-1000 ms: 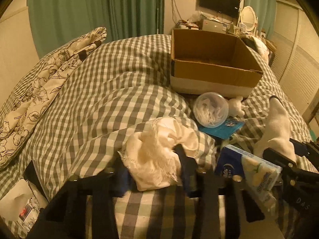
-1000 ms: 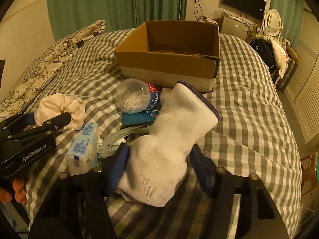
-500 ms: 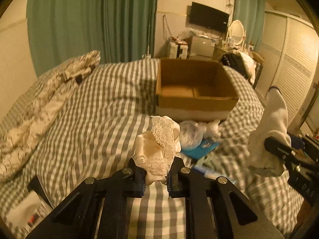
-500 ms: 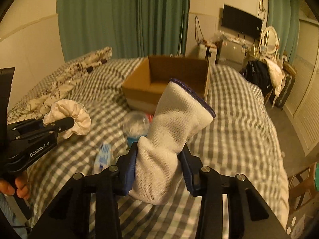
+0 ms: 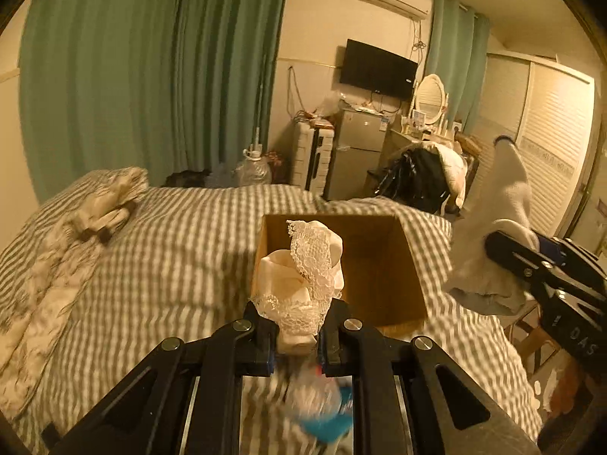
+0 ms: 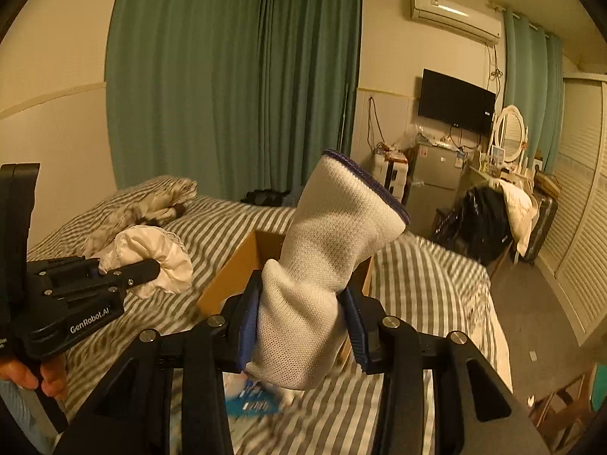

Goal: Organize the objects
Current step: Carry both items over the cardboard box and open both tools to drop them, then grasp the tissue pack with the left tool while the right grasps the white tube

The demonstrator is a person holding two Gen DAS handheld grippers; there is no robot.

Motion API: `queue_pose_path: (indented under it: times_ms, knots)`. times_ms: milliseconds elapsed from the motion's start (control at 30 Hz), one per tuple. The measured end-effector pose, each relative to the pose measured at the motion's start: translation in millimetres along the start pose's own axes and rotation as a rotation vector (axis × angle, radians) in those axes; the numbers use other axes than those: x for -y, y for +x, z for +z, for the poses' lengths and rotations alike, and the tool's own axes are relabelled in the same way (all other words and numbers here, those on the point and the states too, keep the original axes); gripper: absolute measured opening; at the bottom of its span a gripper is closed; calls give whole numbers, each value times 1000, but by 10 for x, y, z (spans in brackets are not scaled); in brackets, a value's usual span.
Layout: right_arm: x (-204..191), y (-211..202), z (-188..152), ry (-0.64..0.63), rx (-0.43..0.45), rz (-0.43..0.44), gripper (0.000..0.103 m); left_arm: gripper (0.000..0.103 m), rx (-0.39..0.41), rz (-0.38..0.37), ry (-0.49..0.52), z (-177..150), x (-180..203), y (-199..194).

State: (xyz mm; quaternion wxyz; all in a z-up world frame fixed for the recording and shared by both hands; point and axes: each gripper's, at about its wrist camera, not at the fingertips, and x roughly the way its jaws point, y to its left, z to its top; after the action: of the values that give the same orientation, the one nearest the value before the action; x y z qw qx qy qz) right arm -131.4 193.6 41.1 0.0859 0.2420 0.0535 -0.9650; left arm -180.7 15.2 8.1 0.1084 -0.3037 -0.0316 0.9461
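Left gripper (image 5: 296, 335): jaws nearly together, clamped on a cream lace-trimmed cloth (image 5: 303, 284). The cloth stood bunched up out of the pads, lace edge uppermost. Seen from the right wrist, it hung as a puffed bundle past the gripper's tip.

Right gripper (image 6: 301, 326): jaws partly closed, gripping a white knit glove (image 6: 326, 265) with a dark blue cuff. The glove was pinched at its middle; the cuff end rose upward and the lower end sagged below the pads.

Cardboard box (image 5: 375, 265): open-topped, brown, resting on the bed ahead of both grippers. In the left wrist view the cloth showed in front of the box's left part; in the right wrist view the glove covered much of the box.

Surface: bed (image 5: 170, 265) with a grey-and-white checked cover, blurred. A floral pillow (image 5: 102, 212) lay at its far left.

Below the grippers: a blue packet (image 6: 250, 404) and a clear round container (image 5: 313, 402), both blurred.

Room: green curtains (image 6: 235, 76), wall television (image 6: 455, 100), air conditioner (image 6: 455, 13), small fridge (image 5: 358, 151), oval mirror (image 6: 510, 138), louvred wardrobe doors (image 5: 550, 151), dark bag with pale clothing (image 6: 489, 223) beyond the bed's end.

A person's fingers (image 6: 38, 375) held the left gripper's handle.
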Motion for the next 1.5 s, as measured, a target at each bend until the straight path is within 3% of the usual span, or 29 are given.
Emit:
queue_pose_path:
  times_ms: [233, 467, 533, 600, 667, 833, 1100, 1300, 1500]
  knots:
    - [257, 886, 122, 42, -68, 2, 39, 15, -81, 24, 51, 44, 95, 917]
    - [366, 1542, -138, 75, -148, 28, 40, 15, -138, 3, 65, -134, 52, 1373]
    - [401, 1617, -195, 87, -149, 42, 46, 29, -133, 31, 76, -145, 54, 1382]
    - [437, 1628, -200, 103, -148, 46, 59, 75, -139, 54, 71, -139, 38, 1364]
    - [482, 1551, -193, 108, -128, 30, 70, 85, -113, 85, 36, -118, -8, 1254]
    - [484, 1041, -40, 88, -72, -20, 76, 85, -98, 99, 5, -91, -45, 807]
    - [464, 14, 61, 45, -51, -93, 83, 85, -83, 171, 86, -242, 154, -33]
    - [314, -569, -140, -9, -59, -129, 86, 85, -58, 194, 108, -564, 323, -533]
    - [160, -786, -537, -7, -99, -139, 87, 85, -90, 211, 91, -1003, 423, -648]
